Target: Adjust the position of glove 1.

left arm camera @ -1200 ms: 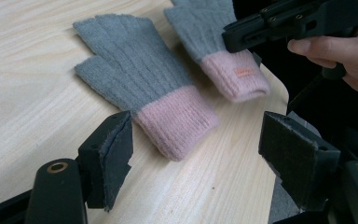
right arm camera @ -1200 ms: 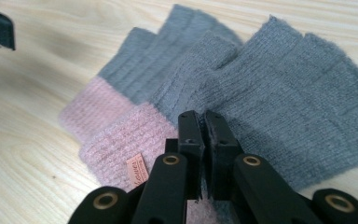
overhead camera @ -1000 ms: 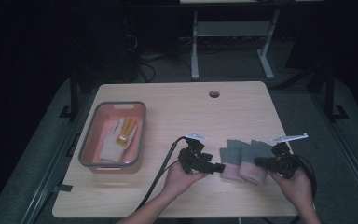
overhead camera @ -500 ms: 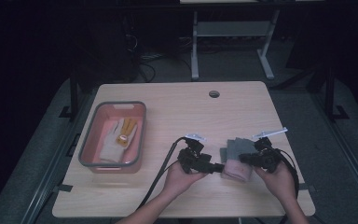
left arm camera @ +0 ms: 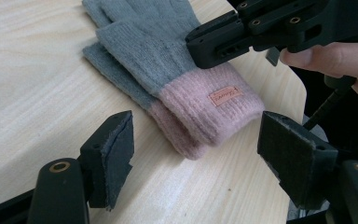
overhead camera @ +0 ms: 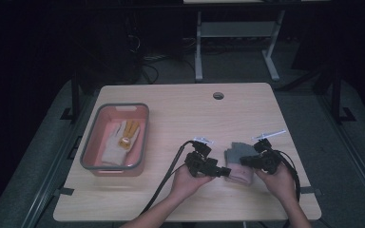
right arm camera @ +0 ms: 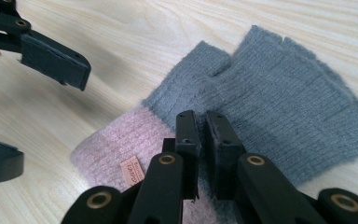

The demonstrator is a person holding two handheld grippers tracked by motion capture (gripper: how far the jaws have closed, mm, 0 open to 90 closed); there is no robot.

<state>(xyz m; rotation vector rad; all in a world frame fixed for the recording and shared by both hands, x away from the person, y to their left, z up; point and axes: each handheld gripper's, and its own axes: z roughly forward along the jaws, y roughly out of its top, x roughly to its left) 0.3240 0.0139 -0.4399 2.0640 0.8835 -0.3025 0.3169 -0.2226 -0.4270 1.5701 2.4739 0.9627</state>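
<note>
Gloves (overhead camera: pixel 240 161), a grey pair with pink cuffs stacked one on the other, lie near the front right of the table (overhead camera: pixel 180 109), between our two hands; far off at the left a pink tray (overhead camera: pixel 89 142) holds another, pale glove (overhead camera: pixel 119 142). Going left to right, our left gripper (overhead camera: pixel 225 172) lies low and nearly level, pointing at the cuffs, its jaws wide apart with nothing between them, the pink cuff (left arm camera: pixel 205 109) just ahead. Our right gripper (right arm camera: pixel 204 128) comes in from the right, angled down over the top glove, its jaws all but closed; whether they pinch a fold of knit we cannot tell, since the tips hide the contact. To do this well, we should probably pin the pair with the right while the left slides one jaw under the cuff edge, taking both layers, not just the top one.
</note>
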